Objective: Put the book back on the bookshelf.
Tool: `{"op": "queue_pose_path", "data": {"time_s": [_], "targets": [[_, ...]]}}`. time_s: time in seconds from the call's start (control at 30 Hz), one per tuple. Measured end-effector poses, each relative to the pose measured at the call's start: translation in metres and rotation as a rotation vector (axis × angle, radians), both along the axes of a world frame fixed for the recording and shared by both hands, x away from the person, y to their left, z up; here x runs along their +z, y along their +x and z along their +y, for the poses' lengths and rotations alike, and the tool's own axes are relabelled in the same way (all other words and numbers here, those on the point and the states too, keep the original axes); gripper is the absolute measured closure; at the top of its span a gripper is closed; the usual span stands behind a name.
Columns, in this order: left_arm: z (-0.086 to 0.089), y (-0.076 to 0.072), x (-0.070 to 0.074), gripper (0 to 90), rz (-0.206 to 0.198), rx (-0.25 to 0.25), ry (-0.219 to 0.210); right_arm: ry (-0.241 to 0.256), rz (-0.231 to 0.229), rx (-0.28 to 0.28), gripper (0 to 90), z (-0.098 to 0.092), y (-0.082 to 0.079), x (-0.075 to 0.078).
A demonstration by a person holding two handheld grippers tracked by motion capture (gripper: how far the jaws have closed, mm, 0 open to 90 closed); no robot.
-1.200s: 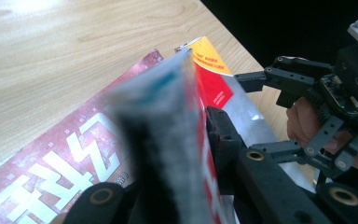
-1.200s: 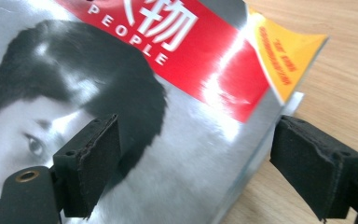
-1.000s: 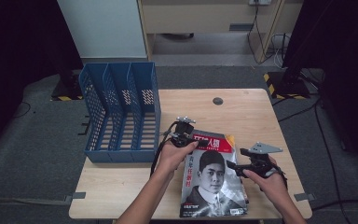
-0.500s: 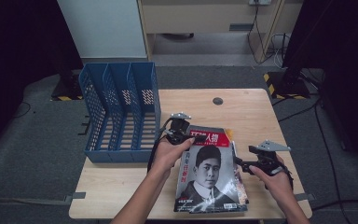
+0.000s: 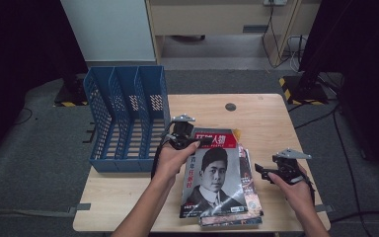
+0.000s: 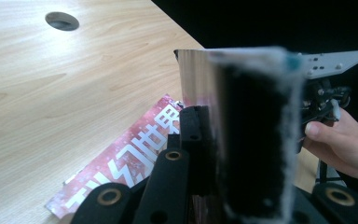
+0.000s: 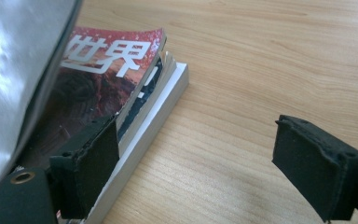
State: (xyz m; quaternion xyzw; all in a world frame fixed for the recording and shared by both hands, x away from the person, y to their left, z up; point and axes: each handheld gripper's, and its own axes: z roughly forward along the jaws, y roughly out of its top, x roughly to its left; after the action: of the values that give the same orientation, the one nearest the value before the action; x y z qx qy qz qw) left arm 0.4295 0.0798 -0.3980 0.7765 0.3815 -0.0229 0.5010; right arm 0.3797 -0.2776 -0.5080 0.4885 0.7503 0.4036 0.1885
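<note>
A magazine with a portrait cover [image 5: 216,175] is raised at a tilt over a stack of magazines [image 5: 250,197] on the wooden table [image 5: 266,123]. My left gripper [image 5: 197,141] is shut on its top left edge. In the left gripper view my left gripper [image 6: 214,107] clamps that magazine [image 6: 198,77], seen edge-on, above a red-covered magazine [image 6: 130,161]. My right gripper [image 5: 262,170] is open, just right of the stack. In the right gripper view my right gripper [image 7: 196,163] stands open over bare wood, its left jaw beside the stack [image 7: 135,88], with the raised magazine [image 7: 14,70] at left.
A blue three-slot file rack [image 5: 123,116] stands at the table's left edge, close to my left hand. A round cable hole [image 5: 230,106] sits in the far middle of the table. Bare wood lies beyond and right of the stack.
My left gripper has lifted the portrait magazine's top edge and drawn it slightly left. My right gripper has come off its right edge and moved a little to the right.
</note>
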Motion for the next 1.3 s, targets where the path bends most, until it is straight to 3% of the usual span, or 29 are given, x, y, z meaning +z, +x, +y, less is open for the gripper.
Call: {"op": "queue_pose_path", "data": {"time_s": [0.47, 0.87, 1.3], "targets": [[0.016, -0.004, 0.027, 86.4, -0.069, 0.032, -0.024, -0.056, 0.063, -0.047, 14.6, -0.007, 0.003, -0.012], [0.023, -0.01, 0.06, 86.4, -0.149, 0.052, -0.048, -0.077, 0.076, -0.056, 14.9, -0.008, 0.005, -0.016], [0.027, -0.005, 0.089, 86.4, -0.2, 0.08, -0.057, -0.085, 0.098, -0.066, 14.9, -0.011, 0.006, -0.018]]}}
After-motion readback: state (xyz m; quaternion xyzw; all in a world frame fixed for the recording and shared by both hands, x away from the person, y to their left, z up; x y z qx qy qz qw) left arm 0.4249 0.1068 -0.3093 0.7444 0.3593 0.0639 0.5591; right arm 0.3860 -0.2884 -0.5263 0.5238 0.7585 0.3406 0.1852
